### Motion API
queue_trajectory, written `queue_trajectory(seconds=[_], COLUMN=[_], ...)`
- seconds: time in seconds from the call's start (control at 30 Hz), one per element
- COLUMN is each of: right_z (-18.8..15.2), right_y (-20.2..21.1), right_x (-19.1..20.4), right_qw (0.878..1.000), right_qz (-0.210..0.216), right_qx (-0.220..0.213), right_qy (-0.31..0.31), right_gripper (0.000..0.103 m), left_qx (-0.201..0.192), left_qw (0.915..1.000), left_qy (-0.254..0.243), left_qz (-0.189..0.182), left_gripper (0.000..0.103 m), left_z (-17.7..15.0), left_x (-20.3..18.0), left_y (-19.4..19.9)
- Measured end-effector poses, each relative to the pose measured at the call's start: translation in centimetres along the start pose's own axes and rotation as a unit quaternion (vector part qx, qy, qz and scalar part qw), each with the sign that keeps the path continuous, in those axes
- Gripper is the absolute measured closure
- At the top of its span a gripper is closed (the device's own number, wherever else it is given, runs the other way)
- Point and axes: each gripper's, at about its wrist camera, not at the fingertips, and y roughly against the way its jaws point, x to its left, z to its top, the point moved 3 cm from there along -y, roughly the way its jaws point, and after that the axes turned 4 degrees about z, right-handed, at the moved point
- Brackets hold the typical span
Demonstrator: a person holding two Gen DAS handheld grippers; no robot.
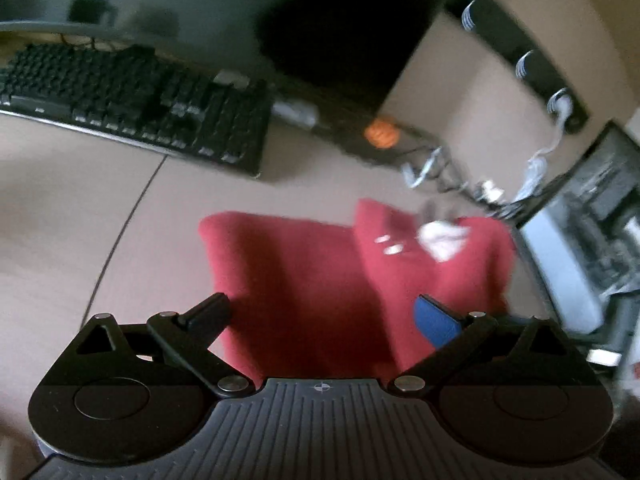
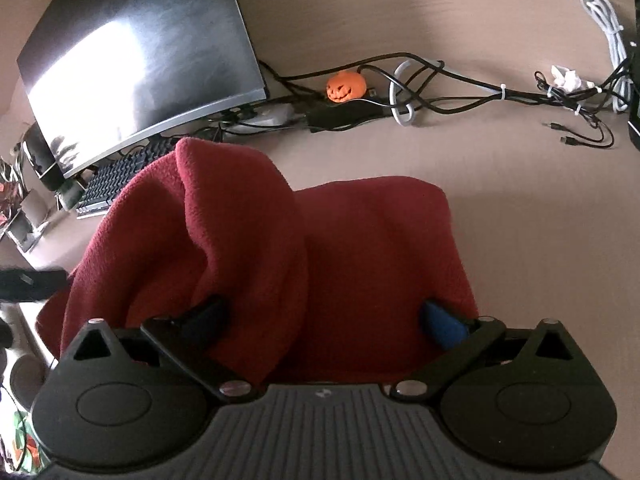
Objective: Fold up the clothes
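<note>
A dark red fleece garment [image 2: 360, 248] lies on the beige desk [image 2: 540, 220], with one part humped up into a tall fold [image 2: 224, 208]. My right gripper [image 2: 324, 322] is open just above it. Its black finger [image 2: 204, 318] and blue finger [image 2: 444, 326] stand wide apart, and the cloth bulges between them and hides their tips. In the left wrist view the same garment [image 1: 304, 280] lies flat, and my left gripper [image 1: 322, 316] hangs open over its near edge without gripping it. A blurred white shape [image 1: 440, 236] sits on the cloth's far part; I cannot tell what it is.
A black keyboard [image 1: 136, 104] and a curved monitor [image 2: 140, 52] stand to the left behind the garment. An orange pumpkin figure [image 2: 346, 86], tangled black cables [image 2: 440, 92] and a white cable [image 2: 608, 28] line the back of the desk. A second screen [image 1: 588, 220] is at the right.
</note>
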Motion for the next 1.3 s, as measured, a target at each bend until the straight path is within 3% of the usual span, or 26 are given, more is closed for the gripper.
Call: queue_trajectory(seconds=[0.17, 0.23, 0.33, 0.47, 0.7, 0.93, 1.03, 1.13, 1.3], right_z=[2.0, 2.9, 3.9, 3.9, 3.6, 3.3, 2.0, 1.8, 2.3], right_y=[2.0, 2.5, 1.9, -0.4, -2.6, -1.3, -2.1, -2.8, -4.2], right_x=[-0.5, -2.4, -6.5, -8.4, -8.9, -7.8, -9.3, -10.4, -9.4], right_qw=[1.0, 0.998, 0.983, 0.967, 0.963, 0.984, 0.968, 0.953, 0.945], right_qz=[0.015, 0.052, 0.12, 0.161, 0.178, 0.11, 0.153, 0.198, 0.233], right_qx=[0.008, 0.02, 0.055, 0.105, 0.127, 0.113, 0.132, 0.124, 0.141], right_qy=[0.025, -0.02, -0.131, -0.167, -0.156, -0.085, -0.146, -0.192, -0.181], right_gripper=[0.0, 0.0, 0.0, 0.0, 0.0, 0.0, 0.0, 0.0, 0.0], left_qx=[0.067, 0.083, 0.092, 0.093, 0.097, 0.092, 0.089, 0.091, 0.094], left_qw=[0.9974, 0.9962, 0.9951, 0.9947, 0.9931, 0.9929, 0.9932, 0.9931, 0.9935], left_qy=[0.013, 0.019, 0.034, 0.03, 0.037, 0.055, 0.057, 0.056, 0.048], left_qz=[0.025, 0.017, -0.015, -0.031, -0.055, -0.052, -0.049, -0.049, -0.042], left_gripper=[0.002, 0.002, 0.002, 0.002, 0.002, 0.002, 0.002, 0.002, 0.002], left_z=[-1.4, -2.0, -2.5, -2.8, -3.5, -3.7, -3.8, -3.7, -3.4], left_x=[1.6, 2.1, 2.4, 1.9, 0.6, 0.1, 0.1, 0.1, -0.3], left_y=[-3.3, -4.0, -4.4, -4.8, -5.3, -5.5, -5.5, -5.6, -6.0])
